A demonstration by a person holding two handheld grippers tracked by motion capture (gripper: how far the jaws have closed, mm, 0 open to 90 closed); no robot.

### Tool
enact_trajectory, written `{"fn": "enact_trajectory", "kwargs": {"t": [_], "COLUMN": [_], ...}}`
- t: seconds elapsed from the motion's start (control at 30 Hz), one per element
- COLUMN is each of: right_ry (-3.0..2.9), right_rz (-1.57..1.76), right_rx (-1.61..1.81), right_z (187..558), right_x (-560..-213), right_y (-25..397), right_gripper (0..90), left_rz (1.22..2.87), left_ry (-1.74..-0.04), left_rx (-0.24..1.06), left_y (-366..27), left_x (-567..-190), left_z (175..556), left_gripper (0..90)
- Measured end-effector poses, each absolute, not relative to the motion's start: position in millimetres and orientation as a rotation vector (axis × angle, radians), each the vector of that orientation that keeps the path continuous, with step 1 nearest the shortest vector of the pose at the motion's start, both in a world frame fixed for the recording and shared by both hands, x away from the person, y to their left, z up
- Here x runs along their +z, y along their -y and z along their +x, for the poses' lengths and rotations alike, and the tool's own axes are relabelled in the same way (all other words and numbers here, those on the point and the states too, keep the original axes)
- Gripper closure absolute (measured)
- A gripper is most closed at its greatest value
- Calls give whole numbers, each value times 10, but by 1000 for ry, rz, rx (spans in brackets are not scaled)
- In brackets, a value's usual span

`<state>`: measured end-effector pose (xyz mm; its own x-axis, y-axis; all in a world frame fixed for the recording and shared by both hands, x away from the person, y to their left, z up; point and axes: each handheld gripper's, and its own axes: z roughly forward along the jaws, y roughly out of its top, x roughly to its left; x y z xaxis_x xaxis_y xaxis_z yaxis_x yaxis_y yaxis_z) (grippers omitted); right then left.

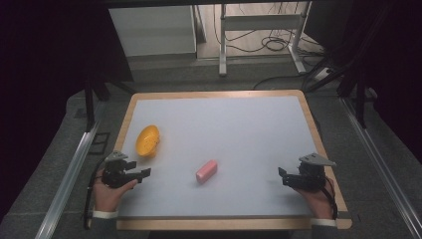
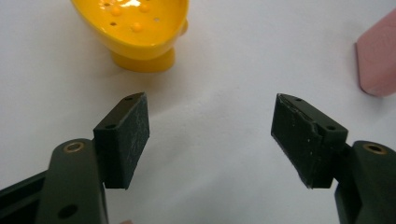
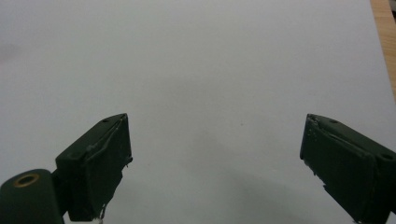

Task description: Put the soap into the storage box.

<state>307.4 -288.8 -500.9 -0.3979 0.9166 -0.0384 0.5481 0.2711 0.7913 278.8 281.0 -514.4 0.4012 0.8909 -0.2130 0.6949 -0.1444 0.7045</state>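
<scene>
Table [image 1: 224, 119], white top with wooden rim. Left of frame: yellow perforated bowl [image 1: 148, 140], on a short foot, just above the left gripper [image 1: 142, 174]; that gripper's jaws spread wide, holding nothing, bare white surface between them. Centre, lower: pink block [image 1: 206, 170], lying alone, well apart from both grippers. Right, lower: right gripper [image 1: 282, 177], jaws wide apart and empty, near the table's right wooden edge [image 3: 384, 42]. Broad open surface across the upper table.
</scene>
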Motion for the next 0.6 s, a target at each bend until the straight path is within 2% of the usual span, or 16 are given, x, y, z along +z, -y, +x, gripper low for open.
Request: {"fn": "enact_trajectory", "kwargs": {"t": [0.6], "right_ry": [-2041], "right_rz": [1337], "right_rx": [983], "right_z": [3072], "right_x": [-5009], "right_y": [2971], "right_gripper": [86], "left_rz": [1919], "left_ry": [-1334], "left_rx": [353], "left_y": [-2609], "left_x": [-4890], "left_z": [2733], "left_gripper": [278]}}
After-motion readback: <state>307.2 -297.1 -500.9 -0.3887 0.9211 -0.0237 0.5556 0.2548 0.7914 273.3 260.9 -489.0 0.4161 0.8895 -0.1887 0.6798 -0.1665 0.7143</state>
